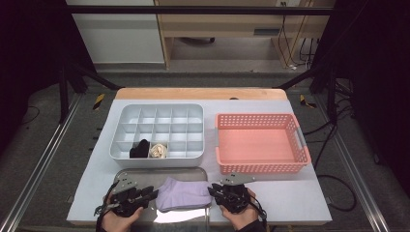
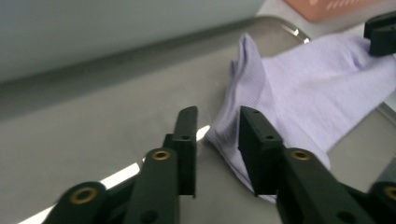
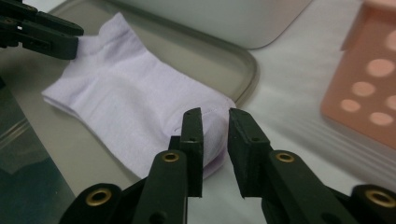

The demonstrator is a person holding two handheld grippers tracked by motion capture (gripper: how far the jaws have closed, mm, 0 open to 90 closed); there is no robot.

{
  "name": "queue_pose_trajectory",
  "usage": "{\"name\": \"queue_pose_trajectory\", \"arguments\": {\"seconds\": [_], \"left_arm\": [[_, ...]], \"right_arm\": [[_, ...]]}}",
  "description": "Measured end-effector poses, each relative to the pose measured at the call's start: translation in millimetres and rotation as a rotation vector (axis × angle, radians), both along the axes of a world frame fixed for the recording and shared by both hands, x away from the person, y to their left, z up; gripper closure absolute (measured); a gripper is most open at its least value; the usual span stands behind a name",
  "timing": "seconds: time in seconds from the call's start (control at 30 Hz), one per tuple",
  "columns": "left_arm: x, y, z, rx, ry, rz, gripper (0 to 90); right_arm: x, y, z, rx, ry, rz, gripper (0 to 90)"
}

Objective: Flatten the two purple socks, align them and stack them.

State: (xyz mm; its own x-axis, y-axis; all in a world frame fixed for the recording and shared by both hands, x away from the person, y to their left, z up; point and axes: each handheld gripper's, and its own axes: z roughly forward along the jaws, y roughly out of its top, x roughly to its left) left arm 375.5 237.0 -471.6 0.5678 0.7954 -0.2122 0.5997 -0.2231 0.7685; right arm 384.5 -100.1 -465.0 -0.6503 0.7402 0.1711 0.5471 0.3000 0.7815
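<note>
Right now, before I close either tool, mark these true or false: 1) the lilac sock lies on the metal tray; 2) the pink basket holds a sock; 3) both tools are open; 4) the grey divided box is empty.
1) True: the lilac sock lies on the metal tray.
2) False: the pink basket is empty.
3) True: left tool and right tool are open at opposite ends of the sock.
4) False: the grey divided box holds a black bundle and a cream bundle.
</note>
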Motion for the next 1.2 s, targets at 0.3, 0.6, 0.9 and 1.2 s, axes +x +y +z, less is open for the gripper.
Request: {"name": "queue_pose_trajectory", "arguments": {"seconds": [0.3, 0.6, 0.9, 1.2], "left_arm": [[6.0, -10.7, -3.5, 0.042, -0.007, -0.023, 63.1], [3.5, -13.4, -8.3, 0.06, 0.003, -0.04, 70.0], [-0.9, -19.4, -7.5, 0.065, 0.019, -0.059, 81.4], [-12.3, -35.4, -8.3, 0.048, 0.009, -0.113, 81.7]], "right_arm": [[5.1, 3.9, -13.1, -0.017, 0.037, -0.012, 71.3], [8.5, -0.2, -20.4, 0.037, 0.07, -0.02, 68.3], [8.6, -0.5, -22.0, 0.079, 0.093, -0.003, 85.1], [17.9, -10.9, -12.7, -0.002, 0.027, -0.077, 85.6]]}}
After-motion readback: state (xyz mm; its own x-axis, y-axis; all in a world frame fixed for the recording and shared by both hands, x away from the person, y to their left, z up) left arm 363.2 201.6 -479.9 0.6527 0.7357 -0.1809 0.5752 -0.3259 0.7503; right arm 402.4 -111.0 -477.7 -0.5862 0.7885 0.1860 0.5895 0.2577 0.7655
